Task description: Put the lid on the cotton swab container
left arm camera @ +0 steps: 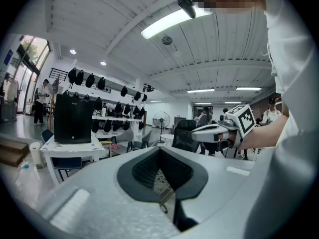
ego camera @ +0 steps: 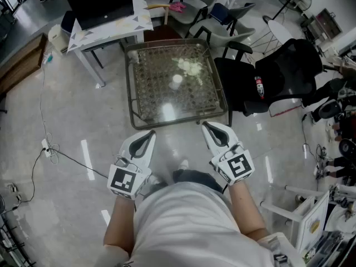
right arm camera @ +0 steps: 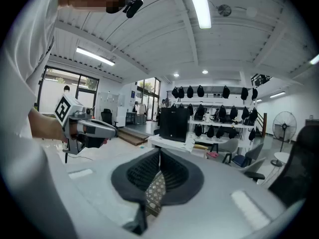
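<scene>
A low table with a patterned glass top (ego camera: 146, 88) stands ahead of me. On it sit a small round white thing (ego camera: 177, 81) and a pale heap (ego camera: 189, 67); it is too small to tell lid from cotton swab container. My left gripper (ego camera: 150, 133) and right gripper (ego camera: 206, 125) hang close to my body, short of the table's near edge, both shut and empty. In the left gripper view the left gripper (left arm camera: 159, 149) has its tips together, and the right gripper (left arm camera: 219, 130) shows beside it. The right gripper (right arm camera: 159, 151) looks the same in its own view.
A black office chair (ego camera: 278, 77) stands right of the table. A white desk with a black monitor (ego camera: 105, 10) is behind it on the left. Cables and a socket strip (ego camera: 47, 149) lie on the floor at left. White frames (ego camera: 303, 210) stand at lower right.
</scene>
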### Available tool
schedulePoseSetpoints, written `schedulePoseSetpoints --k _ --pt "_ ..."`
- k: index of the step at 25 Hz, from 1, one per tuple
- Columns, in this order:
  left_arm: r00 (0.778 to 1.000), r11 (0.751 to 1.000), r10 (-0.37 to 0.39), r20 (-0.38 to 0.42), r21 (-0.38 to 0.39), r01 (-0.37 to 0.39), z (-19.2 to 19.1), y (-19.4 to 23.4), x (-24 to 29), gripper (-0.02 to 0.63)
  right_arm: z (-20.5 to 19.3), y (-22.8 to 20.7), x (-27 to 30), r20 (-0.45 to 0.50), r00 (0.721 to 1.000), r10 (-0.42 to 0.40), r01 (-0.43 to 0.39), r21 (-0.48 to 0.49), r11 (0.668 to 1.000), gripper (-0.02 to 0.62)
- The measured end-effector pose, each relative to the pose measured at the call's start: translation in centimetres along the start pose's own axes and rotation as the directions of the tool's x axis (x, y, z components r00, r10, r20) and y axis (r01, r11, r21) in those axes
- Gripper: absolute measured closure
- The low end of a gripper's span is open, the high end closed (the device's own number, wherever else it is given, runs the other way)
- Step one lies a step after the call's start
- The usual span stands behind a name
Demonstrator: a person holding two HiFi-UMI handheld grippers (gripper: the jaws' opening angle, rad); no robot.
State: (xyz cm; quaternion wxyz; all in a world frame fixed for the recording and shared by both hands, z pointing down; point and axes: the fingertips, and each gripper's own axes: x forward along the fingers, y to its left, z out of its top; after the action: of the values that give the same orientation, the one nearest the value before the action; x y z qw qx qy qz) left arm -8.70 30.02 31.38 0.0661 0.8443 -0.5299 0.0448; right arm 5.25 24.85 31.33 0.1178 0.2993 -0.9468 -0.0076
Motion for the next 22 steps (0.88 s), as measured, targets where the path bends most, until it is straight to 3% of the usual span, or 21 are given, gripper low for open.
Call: schedulePoseSetpoints --k 13,22 --pt "0.999 0.999 0.038 -0.027 0.017 -0.038 0.2 -1.6 4.0 0.598 -1.3 -4.9 -1.4 0.012 1.000 0.003 -0.004 0.046 0.999 0.586" --pt "0.998 0.999 0.046 -0.033 0.027 -0.045 -0.1 0.5 0.3 0.598 -0.3 -2.2 -0.8 0.029 0.999 -0.046 0.043 0.086 0.995 0.587"
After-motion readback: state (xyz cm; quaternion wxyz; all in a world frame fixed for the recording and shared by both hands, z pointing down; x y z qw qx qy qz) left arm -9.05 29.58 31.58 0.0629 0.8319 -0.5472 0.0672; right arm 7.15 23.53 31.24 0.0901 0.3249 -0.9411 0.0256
